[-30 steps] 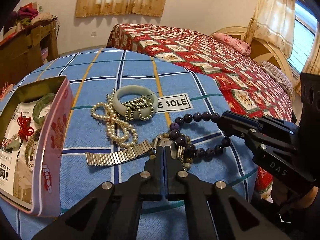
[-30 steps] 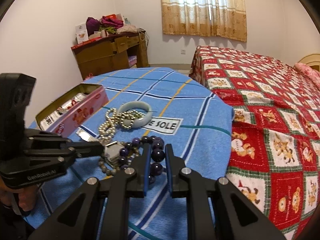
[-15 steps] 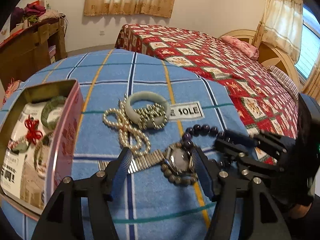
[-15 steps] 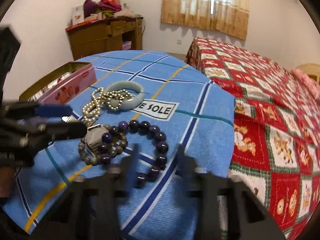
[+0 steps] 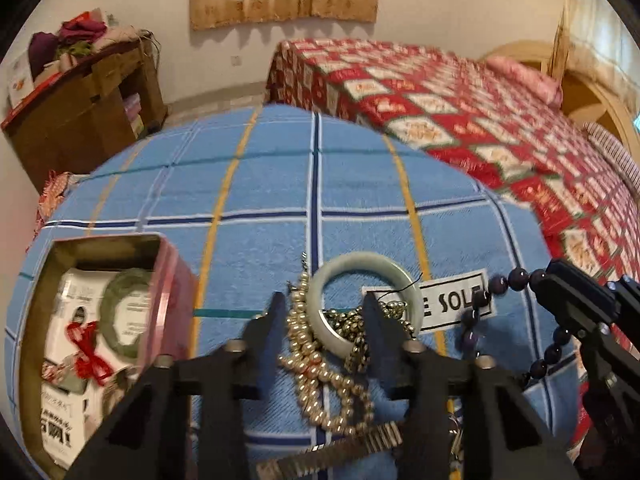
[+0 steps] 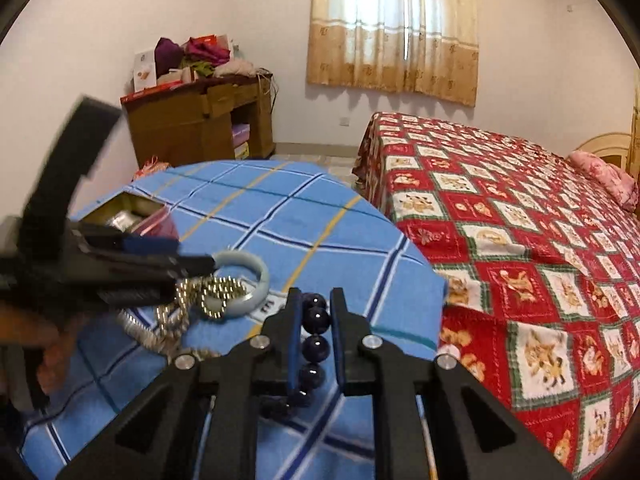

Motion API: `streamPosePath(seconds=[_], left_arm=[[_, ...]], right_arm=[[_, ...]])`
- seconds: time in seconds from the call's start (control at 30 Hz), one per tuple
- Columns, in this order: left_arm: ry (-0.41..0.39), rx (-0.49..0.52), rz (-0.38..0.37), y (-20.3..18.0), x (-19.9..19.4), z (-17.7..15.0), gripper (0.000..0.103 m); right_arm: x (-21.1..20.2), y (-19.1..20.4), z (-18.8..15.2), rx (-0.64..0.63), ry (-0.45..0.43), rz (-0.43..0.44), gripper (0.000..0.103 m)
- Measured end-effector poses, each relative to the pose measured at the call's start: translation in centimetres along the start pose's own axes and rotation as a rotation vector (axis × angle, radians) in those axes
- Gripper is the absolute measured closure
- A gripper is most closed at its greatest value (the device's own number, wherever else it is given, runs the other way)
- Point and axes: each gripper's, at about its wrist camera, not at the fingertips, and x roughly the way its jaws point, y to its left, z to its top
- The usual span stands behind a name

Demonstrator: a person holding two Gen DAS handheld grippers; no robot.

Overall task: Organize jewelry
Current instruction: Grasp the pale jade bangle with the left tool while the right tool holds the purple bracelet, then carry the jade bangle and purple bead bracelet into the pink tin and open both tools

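A pale green jade bangle [image 5: 362, 270] lies on the blue checked cloth with a pearl necklace [image 5: 320, 376] and a gold bead chain [image 5: 352, 324] tangled at it. My left gripper [image 5: 322, 320] is open, its jaws either side of the pearls and the bangle's near rim. My right gripper [image 6: 316, 312] is shut on a dark purple bead bracelet [image 6: 316, 334], which hangs from its jaws; it also shows in the left wrist view [image 5: 516, 280]. A metal watch band [image 5: 340, 450] lies below the left gripper. An open pink tin [image 5: 168, 304] at left holds a green bangle [image 5: 126, 312].
The round table's cloth [image 5: 320, 200] has a white "SOLE" label [image 5: 452, 304]. A bed with a red patterned cover [image 6: 520, 240] stands right of the table. A wooden desk [image 6: 200, 124] stands at the back left.
My left gripper has opened and moved forward from the watch to the pearls and bangle. My right gripper has opened, closed on the purple bracelet and lifted it.
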Motion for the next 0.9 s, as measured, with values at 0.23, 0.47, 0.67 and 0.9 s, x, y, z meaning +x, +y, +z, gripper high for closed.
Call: streamPosePath(seconds=[0.23,0.47,0.67,0.9], left_arm=[[0.017,0.01,0.001,0.1,1.2,-0.1,0.091],[-0.051,-0.019,-0.046,0.3,-2.2,-1.6,0.093],[-0.136,-0.056,-0.067,1.1,-6.2,-2.0,0.093],[-0.214,-0.053,-0.044,1.2,-9.9,-2.4,0.093]], right_arm=[[1.2,0.3,-1.4,0.012,0.028,0.024,0.087],[0.2,-0.3,-1.2,0.028,0.019,0.05,0.087],[-1.3,0.0,-0.2,0.03,-0.006,0.09,0.087],[-3.3,0.9,1.1,0.017,-0.05,0.131,0.087]])
